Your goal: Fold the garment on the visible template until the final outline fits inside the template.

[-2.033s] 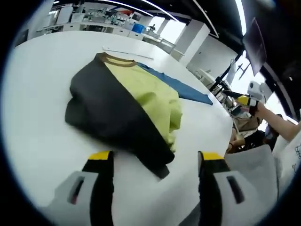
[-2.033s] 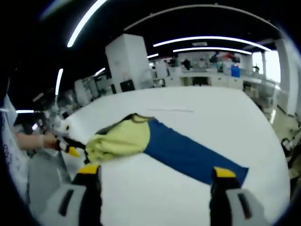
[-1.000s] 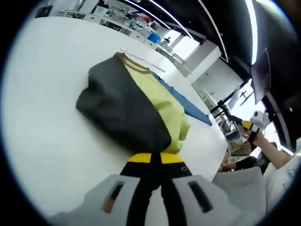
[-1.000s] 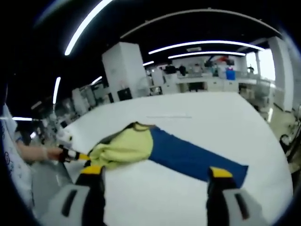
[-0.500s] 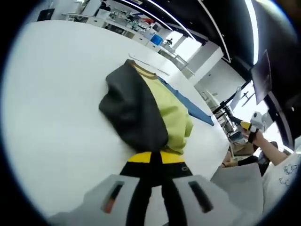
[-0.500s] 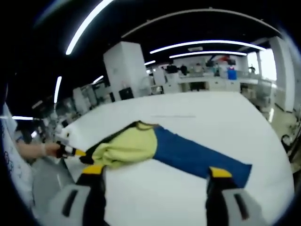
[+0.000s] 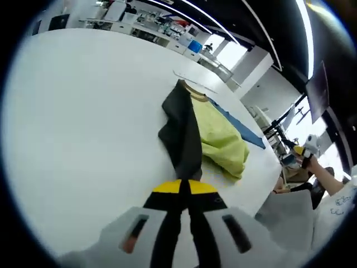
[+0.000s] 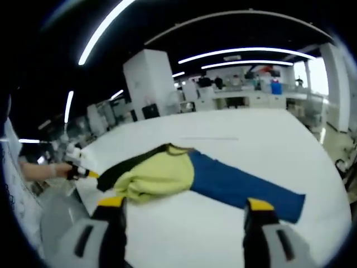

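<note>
Soft matt cloth garment [image 7: 215, 137], matt blue template [image 8: 240, 184], smooth matt white table [image 7: 78, 123]

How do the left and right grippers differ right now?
The left gripper is shut on the garment's dark sleeve; the right gripper is open and holds nothing. The left one pulls its cloth taut off the table; the right one hangs above the table, short of the garment. Both have yellow-tipped black jaws.
</note>
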The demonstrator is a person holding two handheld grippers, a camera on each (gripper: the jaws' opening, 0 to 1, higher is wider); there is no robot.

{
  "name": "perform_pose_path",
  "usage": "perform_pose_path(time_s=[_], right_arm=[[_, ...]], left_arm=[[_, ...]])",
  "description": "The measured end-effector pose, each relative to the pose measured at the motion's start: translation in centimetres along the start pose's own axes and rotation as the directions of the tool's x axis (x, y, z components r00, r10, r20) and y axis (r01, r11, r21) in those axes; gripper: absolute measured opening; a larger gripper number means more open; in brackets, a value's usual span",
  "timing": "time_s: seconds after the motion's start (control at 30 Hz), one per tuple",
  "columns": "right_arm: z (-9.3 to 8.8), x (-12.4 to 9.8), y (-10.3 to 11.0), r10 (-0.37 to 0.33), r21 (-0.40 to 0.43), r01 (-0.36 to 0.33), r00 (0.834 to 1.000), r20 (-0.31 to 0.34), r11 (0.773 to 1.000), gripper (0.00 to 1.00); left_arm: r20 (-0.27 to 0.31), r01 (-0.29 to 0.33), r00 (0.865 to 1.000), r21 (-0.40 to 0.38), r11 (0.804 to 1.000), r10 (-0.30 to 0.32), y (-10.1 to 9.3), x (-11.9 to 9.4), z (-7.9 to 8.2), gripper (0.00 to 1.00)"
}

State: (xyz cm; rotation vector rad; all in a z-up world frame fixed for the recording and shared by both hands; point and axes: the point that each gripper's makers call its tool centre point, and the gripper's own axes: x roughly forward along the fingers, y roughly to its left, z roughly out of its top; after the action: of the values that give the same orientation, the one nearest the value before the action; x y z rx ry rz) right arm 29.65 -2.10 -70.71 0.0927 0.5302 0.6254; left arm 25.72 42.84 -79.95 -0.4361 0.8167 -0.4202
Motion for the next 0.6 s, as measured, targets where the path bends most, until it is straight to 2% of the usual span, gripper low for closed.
perform_pose_path(time_s=[0.1,0.17,0.23,0.3,0.4,0.53,0.6], right_arm=[[-0.2,0.3,0.9,-0.014,0.005,0.014,1.000,-0.006,1.000,0.86],[-0.2,0.4,1.2,-0.027,0.020,0.027,1.000,-0.009,0.999,0.86],[-0.2,0.6,1.9,-0.033,0.025,0.033,0.999,-0.013,0.999,0.86],[-0.1,0.6,2.5,-0.043,0.020,0.043,0.999,-0.020,0.999,0.86],[0.6,0.6,3.5,-0.059,0.023,0.060,0.998,-0.011,0.998,0.86],[1.5,0.8,4.6,-0.076,0.009,0.076,0.997,0.001,0.997,0.87],[1.5,1.0,4.5,-0.085,0.001,0.085,0.996,-0.001,0.996,0.88]], left_arm=[[-0.012,-0.011,1.000,-0.004,1.000,0.011,1.5,-0.2,0.6,0.00],[-0.037,0.001,0.999,-0.018,1.000,-0.002,2.1,0.0,0.7,0.00],[-0.039,0.008,0.999,-0.025,1.000,-0.009,2.6,0.2,1.0,0.00],[-0.046,-0.003,0.999,-0.008,1.000,0.003,3.5,0.3,1.2,0.00],[-0.055,0.005,0.998,-0.030,1.000,-0.007,4.2,0.4,1.7,0.00],[-0.063,0.012,0.998,-0.017,1.000,-0.013,5.4,0.4,2.8,0.00],[-0.062,0.011,0.998,-0.012,1.000,-0.012,6.0,0.2,3.3,0.00]])
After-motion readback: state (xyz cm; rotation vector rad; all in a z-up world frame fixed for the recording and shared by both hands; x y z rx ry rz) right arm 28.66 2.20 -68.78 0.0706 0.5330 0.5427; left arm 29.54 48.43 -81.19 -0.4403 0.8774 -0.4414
